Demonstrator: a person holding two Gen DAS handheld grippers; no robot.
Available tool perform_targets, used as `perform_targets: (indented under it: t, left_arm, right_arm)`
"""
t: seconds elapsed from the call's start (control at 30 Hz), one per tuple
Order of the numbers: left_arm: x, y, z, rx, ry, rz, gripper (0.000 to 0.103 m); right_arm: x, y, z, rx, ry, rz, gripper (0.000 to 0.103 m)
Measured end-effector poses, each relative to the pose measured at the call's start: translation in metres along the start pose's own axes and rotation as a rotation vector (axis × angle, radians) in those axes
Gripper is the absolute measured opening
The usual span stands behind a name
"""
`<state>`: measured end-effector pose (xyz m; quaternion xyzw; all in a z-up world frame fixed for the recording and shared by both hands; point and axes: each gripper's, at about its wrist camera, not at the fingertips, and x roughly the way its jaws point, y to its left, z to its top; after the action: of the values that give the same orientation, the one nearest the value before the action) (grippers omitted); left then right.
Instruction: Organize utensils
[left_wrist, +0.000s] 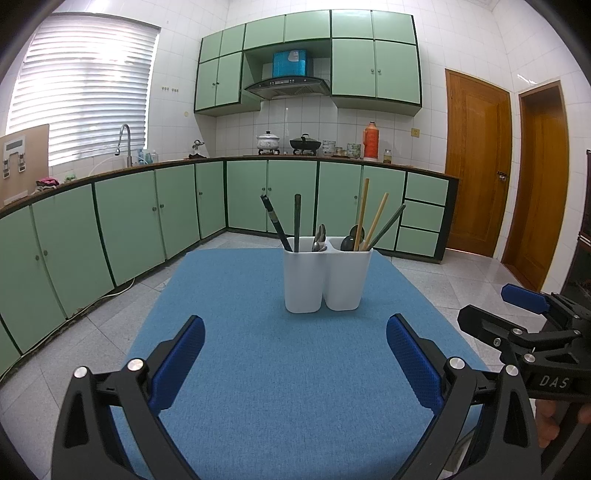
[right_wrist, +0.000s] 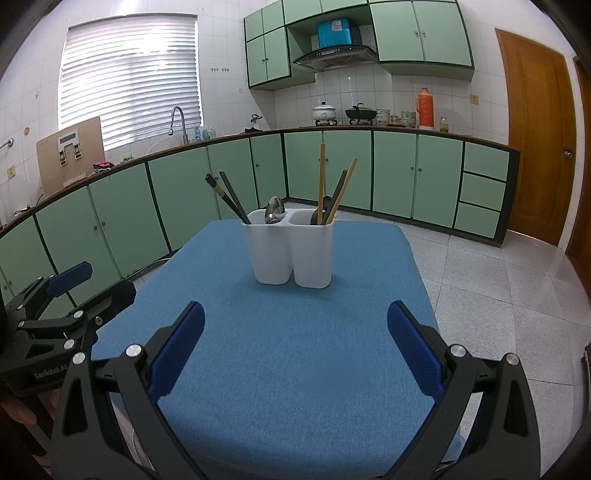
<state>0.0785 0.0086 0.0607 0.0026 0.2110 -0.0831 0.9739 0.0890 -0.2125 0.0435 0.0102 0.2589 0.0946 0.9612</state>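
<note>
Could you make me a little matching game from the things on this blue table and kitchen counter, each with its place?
Things:
1. Light wooden chopsticks
2. Black chopsticks
3. Orange flask
4. Tap

Places:
A. Left cup of the white holder
B. Counter, near the wooden door
C. Under the window blind
D. Right cup of the holder

Pairs: 1-D, 2-A, 3-B, 4-C

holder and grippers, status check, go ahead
Left gripper open, empty. Right gripper open, empty. Holder upright on blue mat, chopsticks and spoons mixed in both compartments. Path clear.
</note>
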Motion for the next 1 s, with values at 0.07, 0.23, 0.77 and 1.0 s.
perform_targets:
  t: [0.07,0.23,0.77,1.0]
  left_arm:
    - [-0.0005,-0.0007,0.0002,0.001,-0.001,0.000,0.097]
    - [-0.0004,-0.0007,0.0000,0.001,0.000,0.001,0.097]
    - [-0.0004,-0.0004,-0.0003,0.001,-0.001,0.000,0.096]
    - [-0.0007,0.0005,0.0002,0.001,-0.003,0.002,0.096]
  right_arm:
    - [0.0000,0.0002,-0.0002,0.000,0.000,0.000,0.096]
    - [0.0004,0.0003,-0.0005,-0.001,0.001,0.000,0.096]
    - [0.0008,0.0034,0.0010,-0.003,0.001,0.000,0.096]
    - [0.0010,0.0034,0.0010,-0.001,0.001,0.000,0.096]
